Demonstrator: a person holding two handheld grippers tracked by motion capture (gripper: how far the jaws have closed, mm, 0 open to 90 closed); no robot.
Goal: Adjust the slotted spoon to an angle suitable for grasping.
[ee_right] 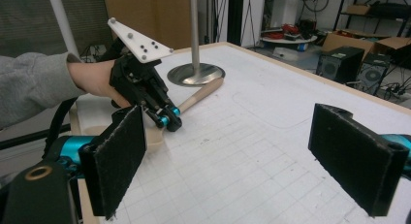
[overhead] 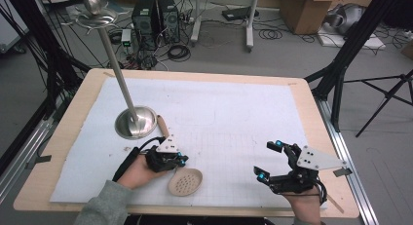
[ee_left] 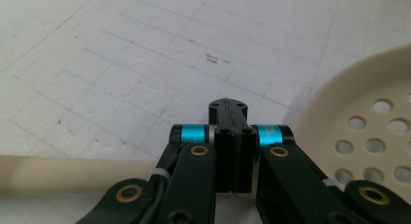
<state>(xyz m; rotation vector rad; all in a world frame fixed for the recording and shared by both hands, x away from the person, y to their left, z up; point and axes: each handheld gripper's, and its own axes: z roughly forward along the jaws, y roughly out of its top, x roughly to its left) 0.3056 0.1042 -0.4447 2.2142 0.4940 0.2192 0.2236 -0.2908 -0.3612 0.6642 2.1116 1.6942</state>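
I hold my left gripper (overhead: 181,160) low over the white gridded mat (overhead: 234,113), its jaws pressed together with nothing between them. From that gripper's own camera, the slotted spoon (overhead: 185,181) lies right beneath me: its pale perforated bowl (ee_left: 368,132) sits at about three o'clock of my closed tips, and its handle (ee_left: 72,173) runs off toward nine o'clock, passing under the jaws. In the high view the handle's far end (overhead: 162,124) pokes out at about twelve o'clock of my hand, close to the round base of the steel stand (overhead: 135,121).

My right gripper (overhead: 272,160) waits well apart at about three o'clock of the spoon, jaws spread wide and empty.

I judge the spoon light and stiff, probably plastic or pale wood, smooth enough to slide on the mat if I nudge it. The bowl is broad, shallow and curved, a poor place for flat pads. The handle is the better hold: narrow, straight, lying flat. I would open, straddle it near the bowl so the weight stays close to my pads, and pinch across its width, watching that it doesn't roll.
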